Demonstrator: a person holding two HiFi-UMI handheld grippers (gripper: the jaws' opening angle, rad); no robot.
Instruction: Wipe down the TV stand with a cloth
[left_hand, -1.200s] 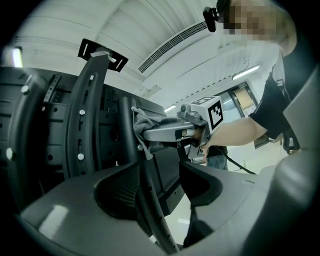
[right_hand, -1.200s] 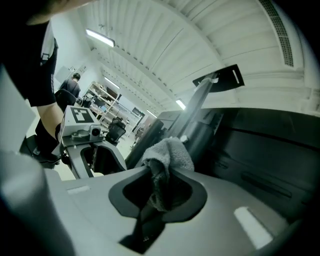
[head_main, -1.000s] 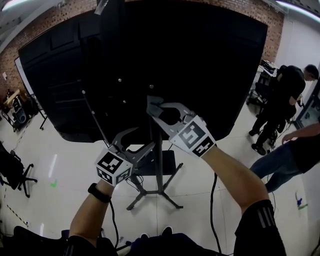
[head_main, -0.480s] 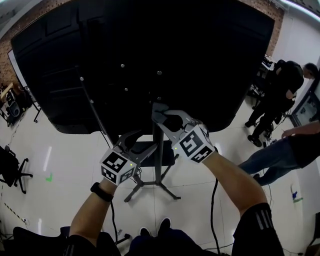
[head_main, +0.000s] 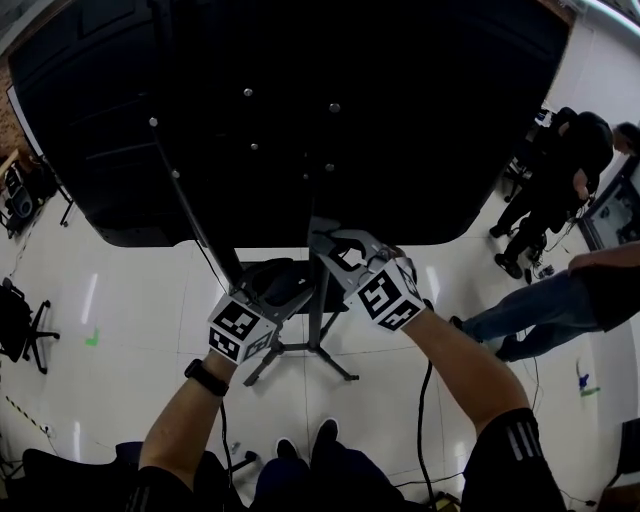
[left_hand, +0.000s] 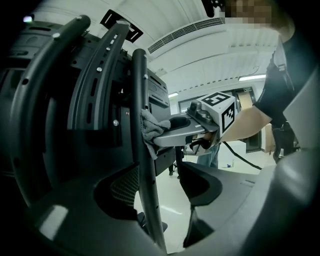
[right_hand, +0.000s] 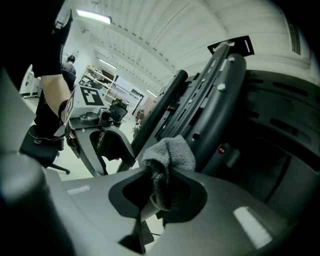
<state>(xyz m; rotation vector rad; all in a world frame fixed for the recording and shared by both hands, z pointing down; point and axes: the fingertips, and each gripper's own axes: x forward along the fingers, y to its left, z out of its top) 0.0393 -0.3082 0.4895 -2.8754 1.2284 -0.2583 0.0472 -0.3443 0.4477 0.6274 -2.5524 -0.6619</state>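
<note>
Wiping the post looks to be the step in hand.

Head view: You are behind the big black screen (head_main: 300, 120). The TV stand (head_main: 280, 365) shows below it, and its post (head_main: 317, 315) drops to splayed feet on the pale floor (head_main: 130, 300). Your right gripper (head_main: 325, 240) is against the post high up, just under the screen's lower edge. Your left gripper (head_main: 288, 296) sits lower, just beside the post. The cloth is too small to pick out here.

Left gripper view: The jaws are apart. The post (left_hand: 143, 150) passes between them and lies against one jaw, with floor showing on the other side, so it is not clamped. Higher on the post the cloth (left_hand: 151, 127) touches it, pushed on by the right gripper (left_hand: 161, 132).

Right gripper view: The jaws are closed on the cloth (right_hand: 169, 150). It is grey, nubbly and bunched, with a wad proud of the jaw tips and a tail hanging back into the gap. The wad sits between the post (right_hand: 160, 107) and a thicker curved bracket arm (right_hand: 220, 95). The left gripper (right_hand: 117, 150) is further down the post.

Doing it well: Lead with the wad, not the jaw tips, or bare plastic will scrape the post. Run along the post's length, then roll your wrist to reach its far side. The bunch is small, so it probably covers only a narrow stripe per pass; overlap your strokes.
</note>
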